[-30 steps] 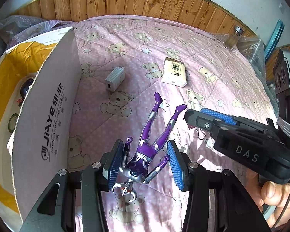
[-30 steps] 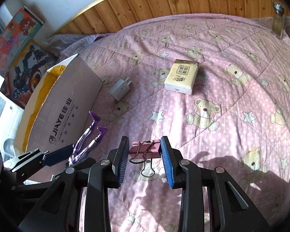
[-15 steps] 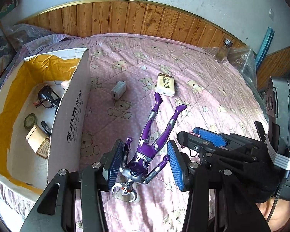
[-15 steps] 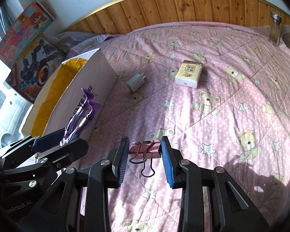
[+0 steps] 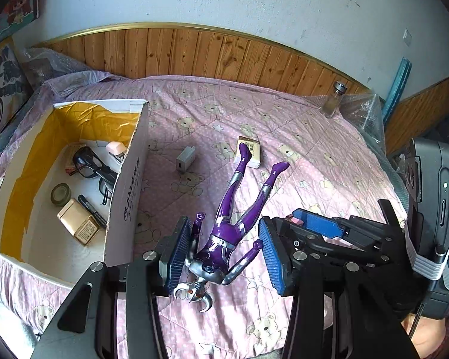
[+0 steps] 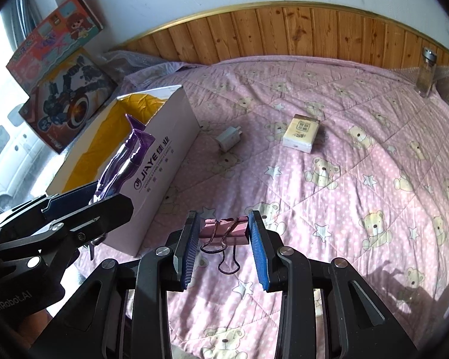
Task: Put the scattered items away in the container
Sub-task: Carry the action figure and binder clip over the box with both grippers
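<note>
Bed with pink bear quilt; box at its left edge already holds several items. We grip the purple figure in the left hand-held gripper and the pink binder clip in the right hand-held gripper, both lifted clear. Charger and tissue pack remain mid-bed.

box left on quilt | charger right of box | tissue pack right of charger

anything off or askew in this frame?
Nothing damaged or spilled. The white cardboard box sits upright; the white charger plug and cream tissue pack lie loose on the pink bear-print quilt.
</note>
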Demonstrator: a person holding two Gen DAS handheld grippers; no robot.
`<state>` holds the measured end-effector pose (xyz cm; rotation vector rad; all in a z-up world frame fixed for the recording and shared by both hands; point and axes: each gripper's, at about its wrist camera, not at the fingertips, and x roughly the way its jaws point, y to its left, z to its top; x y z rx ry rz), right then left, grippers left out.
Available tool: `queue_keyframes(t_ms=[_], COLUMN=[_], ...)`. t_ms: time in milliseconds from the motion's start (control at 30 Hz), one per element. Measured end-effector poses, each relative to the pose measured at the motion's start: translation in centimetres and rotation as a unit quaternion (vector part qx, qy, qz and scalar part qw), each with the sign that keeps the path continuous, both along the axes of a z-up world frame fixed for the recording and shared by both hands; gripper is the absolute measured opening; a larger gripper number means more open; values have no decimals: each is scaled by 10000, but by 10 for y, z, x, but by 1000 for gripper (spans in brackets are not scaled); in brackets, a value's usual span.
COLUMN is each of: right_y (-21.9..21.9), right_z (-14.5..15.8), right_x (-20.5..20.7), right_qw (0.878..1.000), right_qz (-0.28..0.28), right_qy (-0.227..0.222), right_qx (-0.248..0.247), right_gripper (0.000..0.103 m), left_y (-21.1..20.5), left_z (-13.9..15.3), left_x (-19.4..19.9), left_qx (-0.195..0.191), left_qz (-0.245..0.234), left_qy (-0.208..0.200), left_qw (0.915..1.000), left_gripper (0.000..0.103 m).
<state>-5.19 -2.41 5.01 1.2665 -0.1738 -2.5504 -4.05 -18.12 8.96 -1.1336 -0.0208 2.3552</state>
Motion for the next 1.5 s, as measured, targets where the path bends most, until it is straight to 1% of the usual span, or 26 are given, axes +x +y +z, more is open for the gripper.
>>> queue_keyframes(t_ms=[267, 467, 667, 767, 967, 1067, 1200, 1300, 1400, 1500], right_y=[-15, -38, -65, -77, -103, -118, -144, -165, -185, -203], right_z=[20, 41, 56, 61, 74, 78, 75, 69, 60, 48], right_x=[17, 22, 22, 17, 4, -3, -13, -19, -25, -30], right_qw=[9997, 9981, 9949, 9934, 9902, 9881, 9851, 9823, 9786, 9749], right_qz=[198, 508, 881, 1017, 1261, 1413, 1631, 1812, 2016, 2200], right_qy=[171, 358, 491, 529, 593, 601, 543, 485, 402, 287], right_qx=[-20, -6, 47, 57, 23, -19, -35, 1, 78, 179], right_gripper=[35, 35, 35, 35, 35, 35, 35, 35, 35, 35], left_y=[-26, -57, -91, -108, -148, -170, -197, -217, -230, -236], left_z=[10, 22, 31, 32, 32, 33, 28, 20, 9, -3], left_x=[6, 5, -5, -13, -34, -46, -64, -76, -86, -96], left_qx=[214, 539, 827, 936, 1158, 1192, 1138, 1130, 1046, 899], left_qz=[205, 444, 756, 921, 1336, 1549, 1835, 2028, 2171, 2193], left_qy=[17, -21, -38, -77, -141, -101, -109, -206, -325, -471], left_qw=[9996, 9976, 9937, 9913, 9841, 9807, 9764, 9724, 9700, 9704], left_gripper=[48, 48, 48, 48, 48, 48, 48, 48, 48, 48])
